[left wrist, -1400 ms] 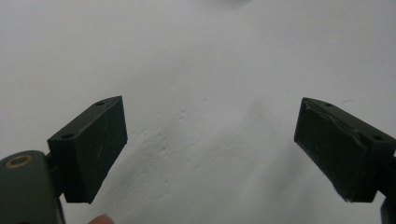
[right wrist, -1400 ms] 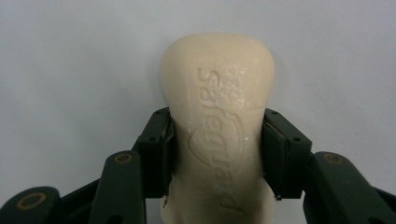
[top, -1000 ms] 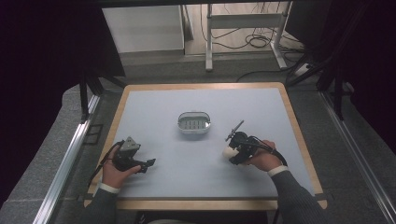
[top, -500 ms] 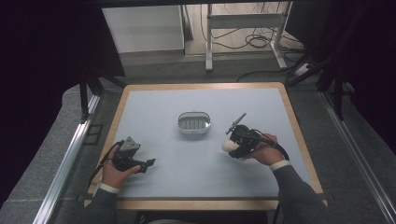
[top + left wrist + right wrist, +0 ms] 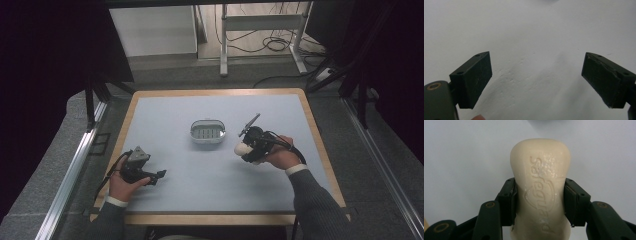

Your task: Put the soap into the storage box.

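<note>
While the right gripper [image 5: 246,146] clamped the soap bar [image 5: 540,192] at four o'clock of the empty soap dish [image 5: 207,132] (placing apparently remained), the left gripper [image 5: 159,175] rested with fingers spread on the bench [image 5: 280,107].

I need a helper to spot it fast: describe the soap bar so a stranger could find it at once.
On the pale blue table, look right of the small oval soap dish at the centre, to the right tongs. Clamped between their black jaws is the soap bar: cream-coloured, waisted, with "Safeguard" embossed lengthwise, the one pale rounded thing against dark hardware.
</note>
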A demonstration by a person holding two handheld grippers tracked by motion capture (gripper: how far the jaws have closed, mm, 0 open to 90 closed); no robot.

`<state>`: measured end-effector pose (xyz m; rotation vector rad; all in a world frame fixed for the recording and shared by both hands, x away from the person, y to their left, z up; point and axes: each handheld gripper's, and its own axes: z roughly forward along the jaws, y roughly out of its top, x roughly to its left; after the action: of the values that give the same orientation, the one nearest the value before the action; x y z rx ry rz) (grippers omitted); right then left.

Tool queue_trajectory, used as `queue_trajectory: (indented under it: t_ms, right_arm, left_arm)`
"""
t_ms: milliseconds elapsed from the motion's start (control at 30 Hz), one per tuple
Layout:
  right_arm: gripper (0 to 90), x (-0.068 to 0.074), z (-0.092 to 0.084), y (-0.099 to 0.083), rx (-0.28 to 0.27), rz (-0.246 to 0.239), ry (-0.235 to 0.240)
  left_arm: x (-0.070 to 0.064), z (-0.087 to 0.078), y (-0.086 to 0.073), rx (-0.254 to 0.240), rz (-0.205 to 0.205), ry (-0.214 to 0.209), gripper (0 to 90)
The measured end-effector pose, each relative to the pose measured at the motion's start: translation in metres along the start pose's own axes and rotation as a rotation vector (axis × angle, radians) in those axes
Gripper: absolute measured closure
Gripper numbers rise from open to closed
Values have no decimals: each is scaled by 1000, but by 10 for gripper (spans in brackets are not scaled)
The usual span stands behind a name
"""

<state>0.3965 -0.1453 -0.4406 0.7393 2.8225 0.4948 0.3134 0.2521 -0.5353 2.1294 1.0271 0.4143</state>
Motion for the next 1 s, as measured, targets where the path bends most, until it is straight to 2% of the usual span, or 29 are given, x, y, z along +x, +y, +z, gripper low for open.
queue_trajectory:
  t_ms: [500,1000]
  right_arm:
    - [490,-11,-3,23,-18,-10,-17]
    - [491,-18,-2,44,-28,-16,-7]
  left_arm:
    - [-1,3,0,9,4,-2,99]
    - [-2,5,0,13,7,-6,99]
